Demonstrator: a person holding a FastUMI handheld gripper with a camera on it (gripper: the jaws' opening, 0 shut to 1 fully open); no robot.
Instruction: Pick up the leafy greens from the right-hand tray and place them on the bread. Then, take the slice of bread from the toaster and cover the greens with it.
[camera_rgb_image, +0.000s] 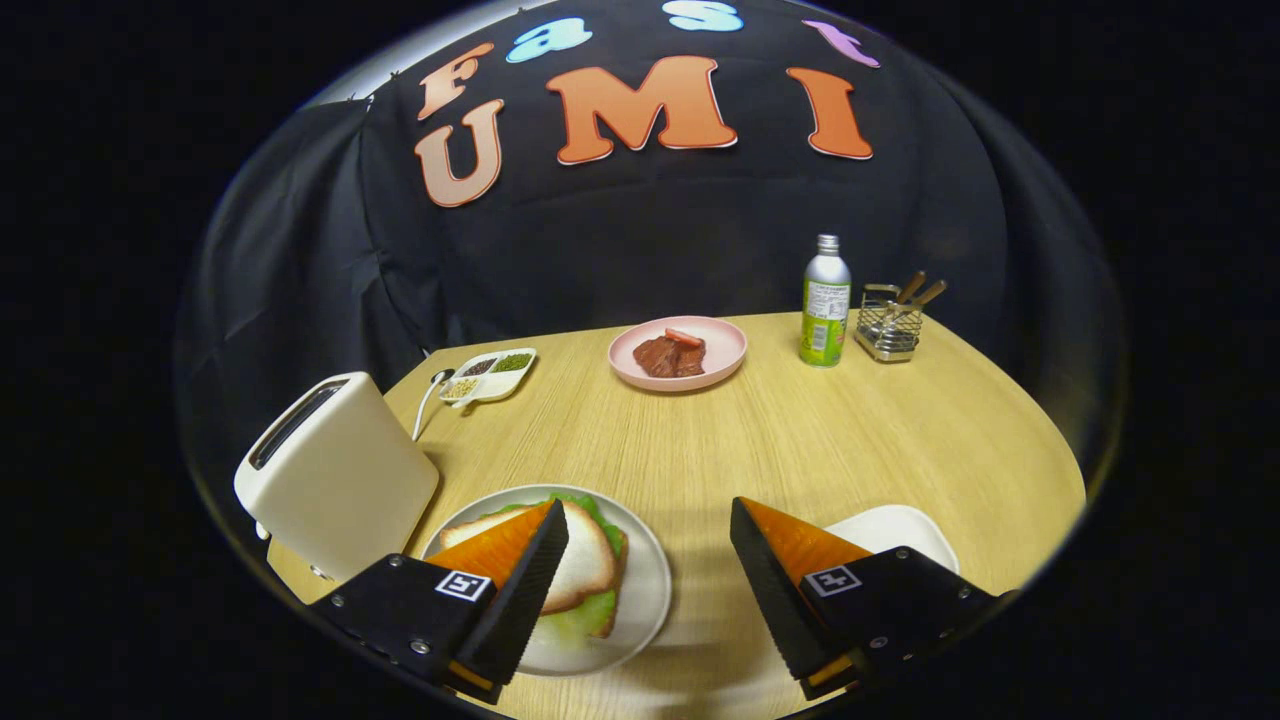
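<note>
Wooden desk (800, 440) carries a plate (650, 590) where bread (585, 560) already covers the greens (590, 615), beside the toaster (335, 480). Fingers (790, 590) stand apart, empty (sandwich looks finished). Best to lift straight away, nudging nothing.

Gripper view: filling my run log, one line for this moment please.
gripper: open, empty | bread: on greens, plate | toaster: beside plate | tray: behind right finger
</note>
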